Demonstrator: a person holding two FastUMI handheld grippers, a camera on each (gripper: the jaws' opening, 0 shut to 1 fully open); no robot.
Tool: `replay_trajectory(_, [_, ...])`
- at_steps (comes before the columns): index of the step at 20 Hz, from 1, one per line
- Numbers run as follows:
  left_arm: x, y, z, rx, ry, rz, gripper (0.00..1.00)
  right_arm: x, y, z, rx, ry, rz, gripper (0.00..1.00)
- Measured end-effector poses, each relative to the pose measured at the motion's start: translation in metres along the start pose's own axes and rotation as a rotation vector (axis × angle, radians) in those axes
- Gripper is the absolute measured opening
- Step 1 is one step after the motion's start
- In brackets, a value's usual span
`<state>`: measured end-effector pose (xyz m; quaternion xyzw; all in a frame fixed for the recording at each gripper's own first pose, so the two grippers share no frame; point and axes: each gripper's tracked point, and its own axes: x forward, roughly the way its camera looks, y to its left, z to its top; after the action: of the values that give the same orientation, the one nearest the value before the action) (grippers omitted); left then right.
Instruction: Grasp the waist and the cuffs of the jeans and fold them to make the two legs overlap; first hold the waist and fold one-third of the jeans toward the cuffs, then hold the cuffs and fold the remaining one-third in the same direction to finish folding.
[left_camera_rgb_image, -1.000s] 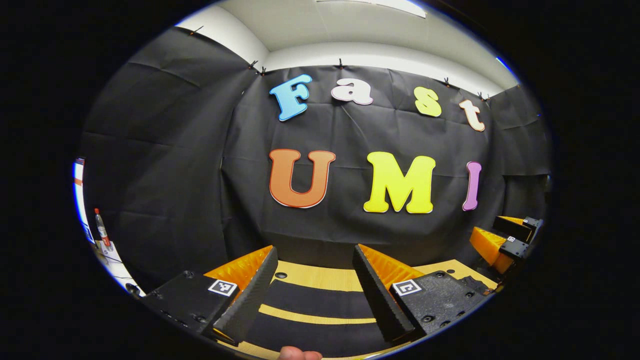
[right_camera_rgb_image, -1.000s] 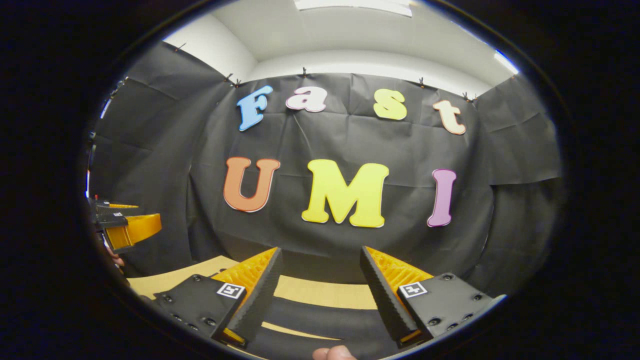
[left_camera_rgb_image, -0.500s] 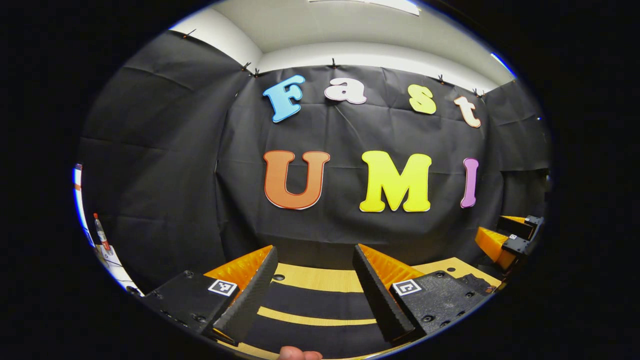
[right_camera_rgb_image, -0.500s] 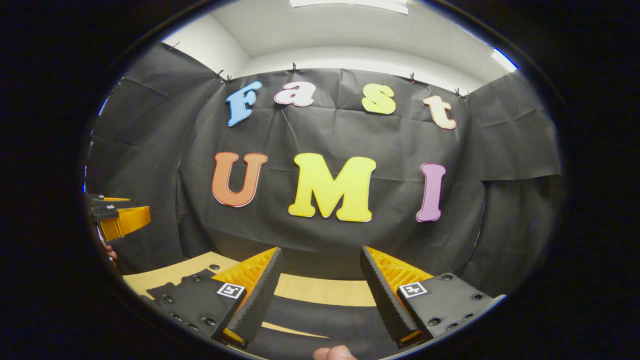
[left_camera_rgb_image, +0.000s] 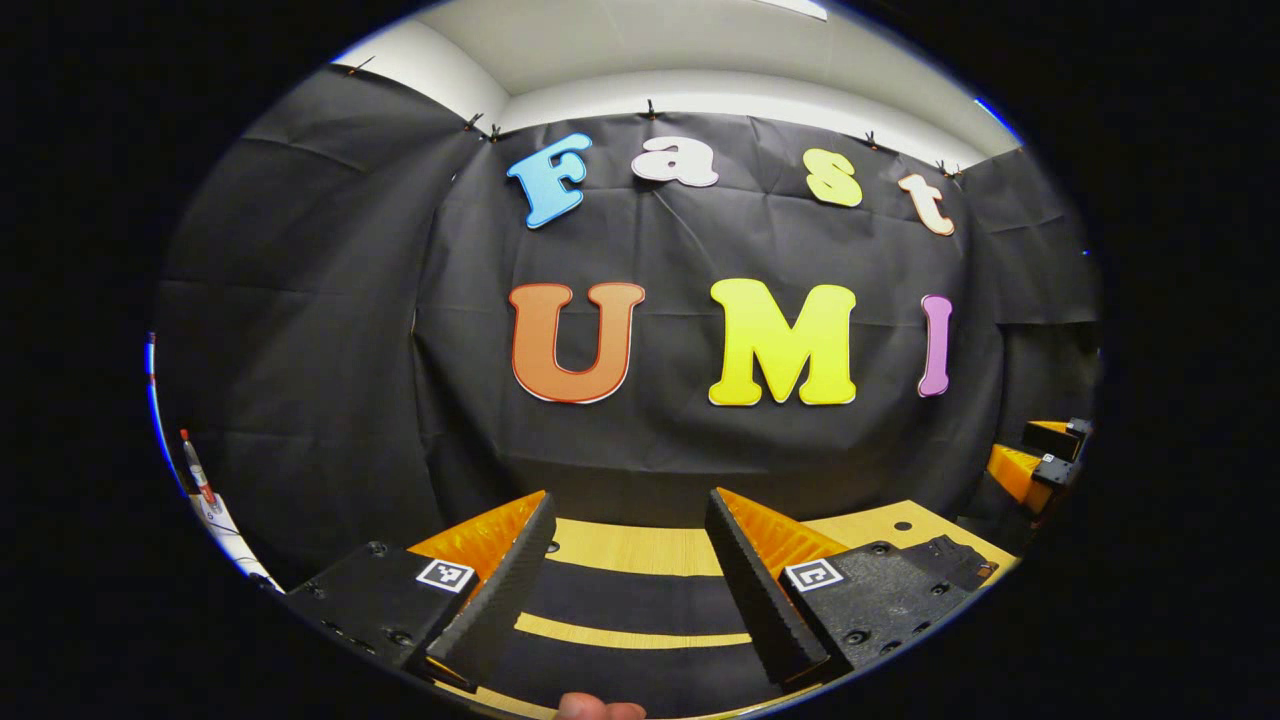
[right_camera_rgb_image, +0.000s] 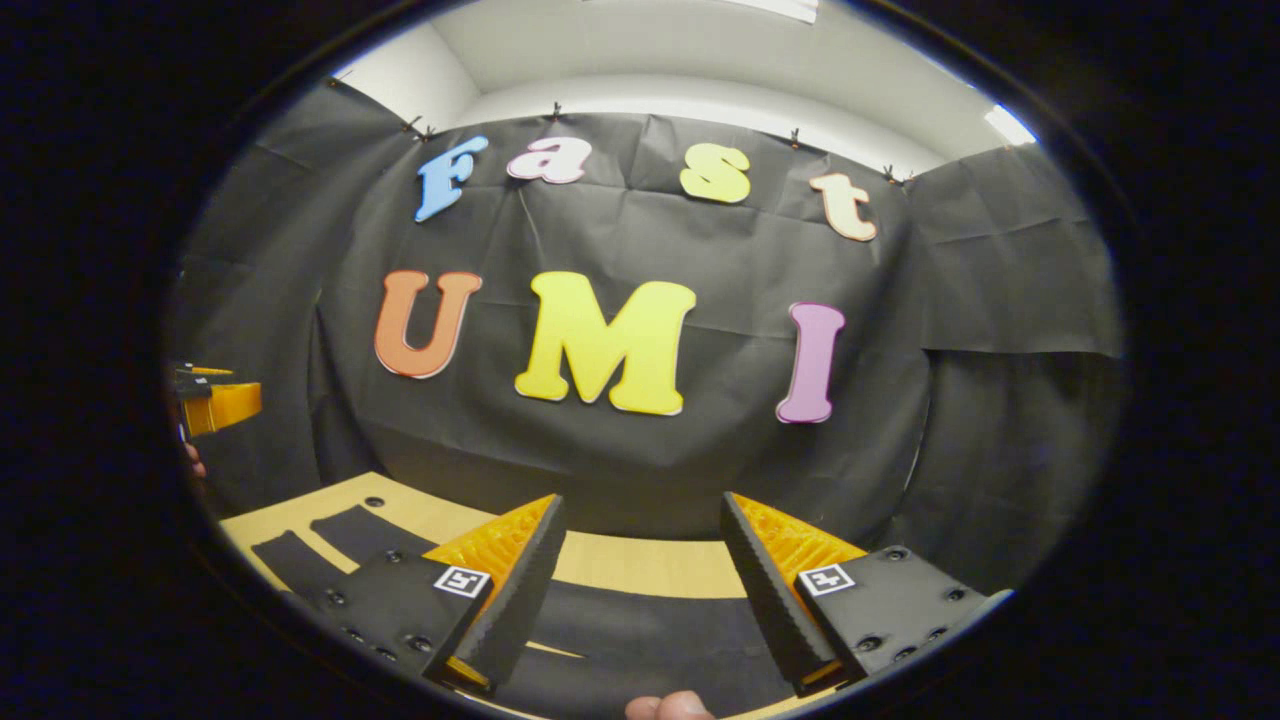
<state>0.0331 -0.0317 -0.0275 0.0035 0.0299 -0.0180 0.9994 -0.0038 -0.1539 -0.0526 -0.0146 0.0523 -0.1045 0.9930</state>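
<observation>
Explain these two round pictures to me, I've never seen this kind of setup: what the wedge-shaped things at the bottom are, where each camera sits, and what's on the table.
No robot here: a person carries a two-finger hand-held gripper in each hand, and a fisheye camera rides on each.

The left gripper view looks along the left hand-held gripper; its two fingers stand apart with nothing between them. At that view's right edge is the other one, farther off.

The right gripper view looks along the right hand-held gripper, also open and empty. A fingertip of the holding hand peeks in at the bottom.

Below lies a wooden table with dark jeans spread flat on it; table shows in the gap between the two legs. Nothing is held yet.
</observation>
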Motion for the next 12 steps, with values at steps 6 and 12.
replay_trajectory(6, [-0.006, 0.038, -0.087, -0.073, 0.207, 0.067, 0.97, 0.002, -0.089, -0.08, 0.069, 0.208, -0.069, 0.96])
replay_trajectory(12, [-0.045, 0.081, -0.18, -0.367, 0.463, 0.192, 0.98, -0.029, -0.163, -0.161, 0.198, 0.452, -0.177, 0.96])
